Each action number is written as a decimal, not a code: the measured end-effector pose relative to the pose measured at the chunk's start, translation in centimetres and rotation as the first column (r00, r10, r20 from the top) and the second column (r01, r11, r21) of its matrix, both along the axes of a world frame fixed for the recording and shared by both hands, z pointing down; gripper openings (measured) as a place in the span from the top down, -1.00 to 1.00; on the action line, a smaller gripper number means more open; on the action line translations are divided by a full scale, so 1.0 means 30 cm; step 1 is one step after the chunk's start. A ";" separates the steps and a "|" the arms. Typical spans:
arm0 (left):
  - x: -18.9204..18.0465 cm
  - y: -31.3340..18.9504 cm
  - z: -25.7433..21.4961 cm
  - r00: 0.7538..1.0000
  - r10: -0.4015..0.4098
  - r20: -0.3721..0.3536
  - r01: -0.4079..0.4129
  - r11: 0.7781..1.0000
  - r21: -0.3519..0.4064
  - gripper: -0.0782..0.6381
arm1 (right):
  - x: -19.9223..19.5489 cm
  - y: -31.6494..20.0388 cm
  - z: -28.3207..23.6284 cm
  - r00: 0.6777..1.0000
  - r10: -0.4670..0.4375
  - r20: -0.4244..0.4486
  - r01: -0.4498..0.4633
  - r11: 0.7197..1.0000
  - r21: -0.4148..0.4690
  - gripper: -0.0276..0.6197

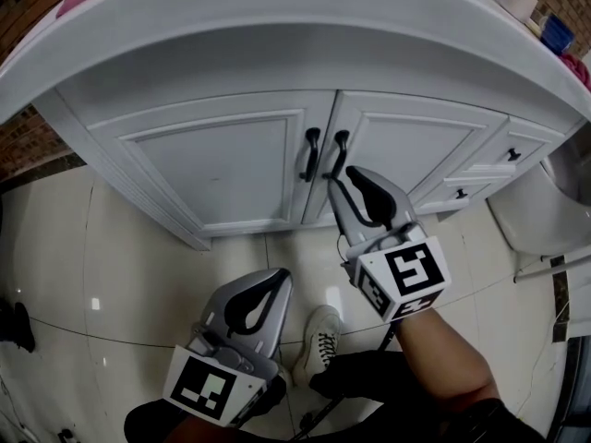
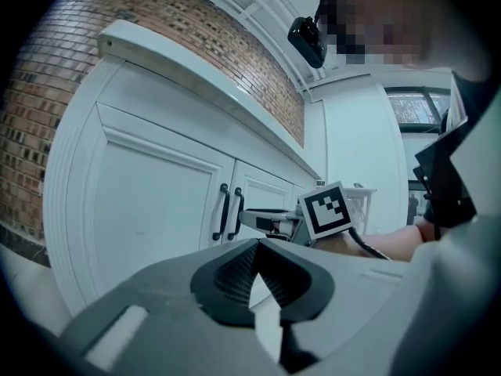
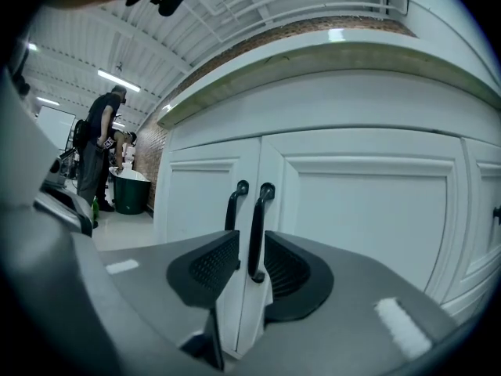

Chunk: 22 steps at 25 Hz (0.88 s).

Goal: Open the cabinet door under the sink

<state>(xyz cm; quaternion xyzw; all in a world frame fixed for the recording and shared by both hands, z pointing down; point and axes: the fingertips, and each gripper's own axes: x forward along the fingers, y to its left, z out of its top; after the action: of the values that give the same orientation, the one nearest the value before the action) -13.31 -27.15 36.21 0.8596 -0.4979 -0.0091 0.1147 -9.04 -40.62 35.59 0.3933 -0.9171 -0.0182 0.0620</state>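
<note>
The right gripper [image 1: 340, 185] is held up to the white cabinet [image 1: 129, 178] under the desk [image 1: 277, 40], and its fingers [image 3: 205, 271] stand wide apart. Straight ahead of them, seen in the gap between the two dark pads, is the black right handle [image 3: 256, 229], the one on the right door [image 3: 368, 210]. In the right gripper view the pads do not press on it. In the head view the fingertips come just below its lower end, and whether they touch it is hard to say from there. Just to the left of the fingers hangs the left handle [image 3: 233, 204] on the left door [image 1: 222, 160], very near to the first one. The two bars stand side by side at the seam where both doors meet. Both doors are shut.

The left gripper [image 1: 281, 275] is lower and further back from the cabinet, above the tiled floor [image 1: 111, 266]. Its fingers [image 2: 227, 276] are closed together with nothing between them. Ahead of them, in the left gripper view, the right gripper is seen in front of the doors.

To the right of the right fingers are two small drawers [image 1: 513, 154] with black knobs. Further right is a white rounded object [image 1: 536, 215], perhaps a toilet. Below the fingers a white shoe [image 1: 319, 341] rests on the floor. Far to the left of them a person [image 3: 98, 143] stands near a green bin [image 3: 131, 193].
</note>
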 end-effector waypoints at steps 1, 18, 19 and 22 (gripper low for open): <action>-0.004 -0.002 0.004 1.000 0.000 0.000 0.000 1.000 -0.002 0.76 | -0.005 -0.007 -0.001 1.000 0.006 -0.003 -0.006 1.000 0.009 0.59; -0.054 -0.010 0.036 1.000 -0.024 -0.005 0.024 0.999 -0.024 0.76 | -0.032 -0.058 0.004 0.999 0.052 0.009 -0.052 0.998 0.024 0.73; -0.056 -0.008 0.036 1.000 -0.025 -0.003 0.025 0.999 -0.025 0.76 | -0.030 -0.058 0.006 0.998 0.054 0.015 -0.054 0.998 0.015 0.73; -0.050 0.001 0.034 1.000 -0.024 0.000 0.024 0.999 -0.023 0.76 | -0.022 -0.058 0.012 0.997 0.054 0.053 -0.053 0.998 -0.022 0.76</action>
<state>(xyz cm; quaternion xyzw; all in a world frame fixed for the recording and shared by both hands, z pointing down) -14.80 -27.11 37.23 0.8521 -0.5083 -0.0050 0.1244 -9.69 -42.36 35.94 0.4173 -0.9078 0.0032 0.0421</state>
